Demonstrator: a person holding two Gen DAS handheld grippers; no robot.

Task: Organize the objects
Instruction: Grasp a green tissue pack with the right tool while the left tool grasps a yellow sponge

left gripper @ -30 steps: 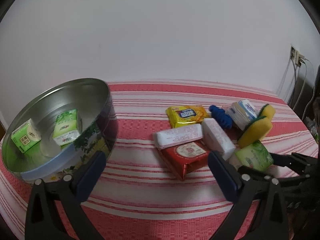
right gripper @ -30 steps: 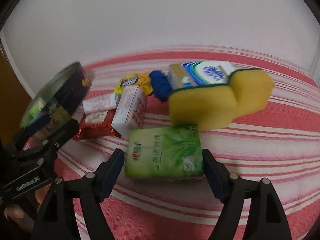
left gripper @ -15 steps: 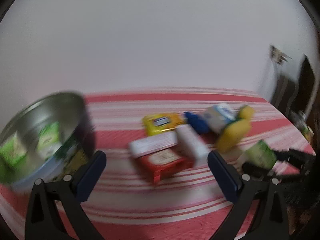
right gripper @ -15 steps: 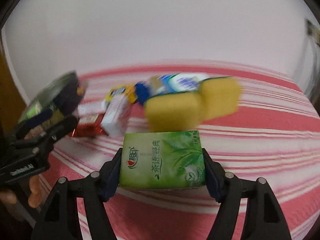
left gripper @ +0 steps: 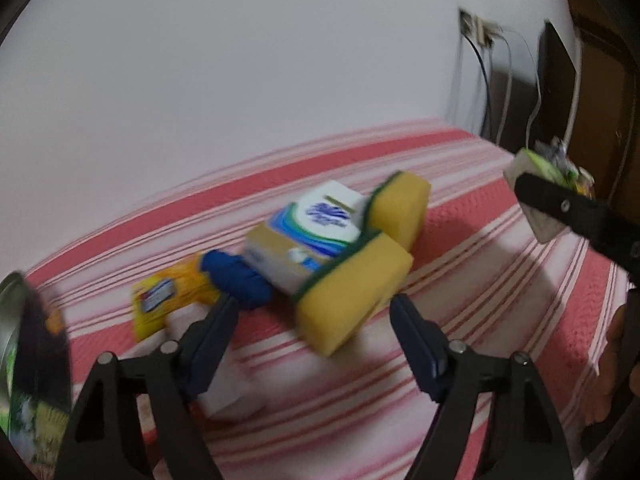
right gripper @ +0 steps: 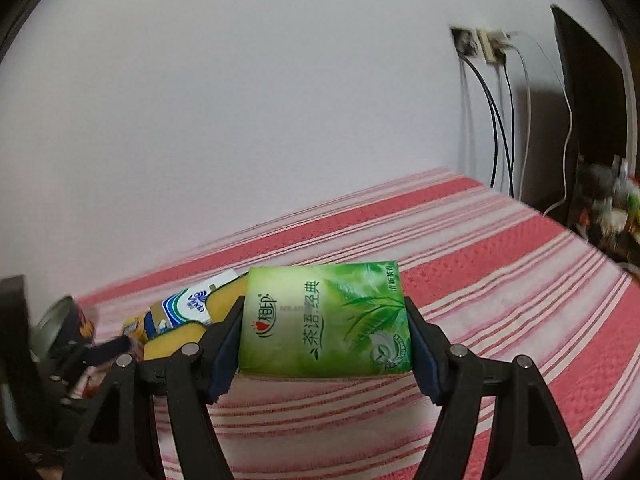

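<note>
The right tool [right gripper: 324,326] clamps a green tissue pack [right gripper: 324,320] by its two short ends, pads pressed flat against the wrapper, and holds it clear of the red-and-white striped cloth [right gripper: 500,280] that covers the counter. The pack looks light and soft: a plastic film over folded paper that should give under pressure and could slide if pinched at a corner, so the broad end-to-end hold suits it. To the left, the left tool [left gripper: 312,320] hangs over the remaining clutter with its jaws closing and nothing pressed between them; the near end of a yellow sponge [left gripper: 352,288] lies just ahead of the gap. The sponge, green-edged and spongy, should squash readily and weigh little, and is best taken across its narrow sides. A second yellow sponge [left gripper: 404,208] and a white-and-blue tissue pack [left gripper: 304,232] lean against it, with a blue object [left gripper: 236,280] and a yellow packet [left gripper: 168,300] touching beyond. The round metal tin [left gripper: 24,344], the likely destination, shows at the far left edge. Motion blur softens the left view.
</note>
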